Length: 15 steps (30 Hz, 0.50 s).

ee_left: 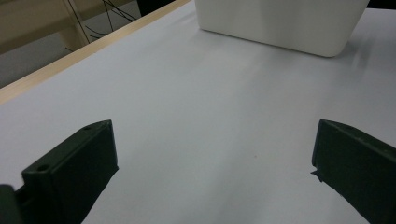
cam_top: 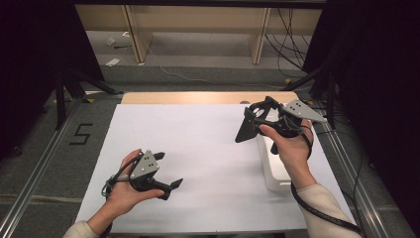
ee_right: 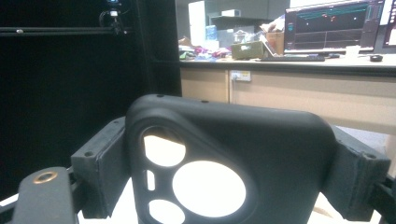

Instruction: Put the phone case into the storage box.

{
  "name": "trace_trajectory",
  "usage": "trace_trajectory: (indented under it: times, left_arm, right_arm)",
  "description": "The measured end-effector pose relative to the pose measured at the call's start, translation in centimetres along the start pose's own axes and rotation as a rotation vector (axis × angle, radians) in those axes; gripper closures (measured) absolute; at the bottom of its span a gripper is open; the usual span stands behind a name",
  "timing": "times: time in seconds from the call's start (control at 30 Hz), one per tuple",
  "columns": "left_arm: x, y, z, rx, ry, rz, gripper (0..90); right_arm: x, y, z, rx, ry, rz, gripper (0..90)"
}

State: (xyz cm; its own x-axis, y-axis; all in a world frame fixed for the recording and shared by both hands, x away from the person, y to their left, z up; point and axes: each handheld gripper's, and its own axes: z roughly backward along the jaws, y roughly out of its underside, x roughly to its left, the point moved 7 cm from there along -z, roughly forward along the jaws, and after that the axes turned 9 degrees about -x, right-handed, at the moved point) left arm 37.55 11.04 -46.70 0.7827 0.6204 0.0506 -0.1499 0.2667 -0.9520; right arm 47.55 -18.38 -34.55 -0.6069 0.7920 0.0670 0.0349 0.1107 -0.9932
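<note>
In the high view the right gripper (cam_top: 255, 124) sits at the upper right of the frame, raised above the white sheet (cam_top: 198, 148) that covers the table. Its jaws grasp a black phone case (cam_top: 246, 128), a flat dark slab hanging from them toward the centre of the frame. In the right gripper view the phone case (ee_right: 243, 154) spans the lower middle of the picture, its camera cut-outs showing bright at lower centre, and a black jaw presses against each of its side edges, so the jaws stand wide apart but clamped on the case. Below the right hand (cam_top: 292, 148) in the high view lies a white bin (cam_top: 272, 168), at the right edge of the sheet.

The left gripper (cam_top: 166, 173) rests at the lower left of the high view, low over the sheet. In the left gripper view its two jaws stand far apart at the lower corners with bare white sheet (ee_left: 201, 130) between them; it is released and holds nothing. The white bin (ee_left: 280, 23) sits at the top of that picture, well apart from those jaws.
</note>
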Motion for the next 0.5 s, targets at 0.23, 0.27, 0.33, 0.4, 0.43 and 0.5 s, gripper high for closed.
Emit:
trace_trajectory:
  times: [0.23, 0.27, 0.33, 0.4, 0.43, 0.5]
  left_arm:
    - [0.00, -0.02, 0.01, -0.001, 0.000, 0.000, 0.0]
    - [0.01, -0.03, 0.01, -0.001, -0.001, 0.000, 0.0]
    - [0.01, -0.02, 0.01, -0.001, 0.000, 0.001, 0.0]
    - [0.02, -0.01, 0.01, -0.001, 0.000, 0.001, 0.0]
    - [0.01, -0.01, 0.01, -0.001, 0.000, 0.001, 0.0]
    - [0.02, -0.02, 0.02, -0.002, -0.001, 0.001, 0.0]
  right_arm:
    - [-0.46, -0.25, 0.19, -0.005, 0.012, 0.002, 15.8]
    - [-0.51, -0.28, 0.21, -0.006, 0.013, 0.001, 15.9]
    - [-0.64, -0.32, 0.26, -0.007, 0.016, 0.003, 15.9]
    - [-0.75, -0.39, 0.28, -0.011, 0.020, 0.000, 15.8]
    - [-0.81, -0.40, 0.31, -0.010, 0.022, 0.000, 15.8]
    - [-0.93, -0.43, 0.37, -0.009, 0.026, 0.000, 15.8]
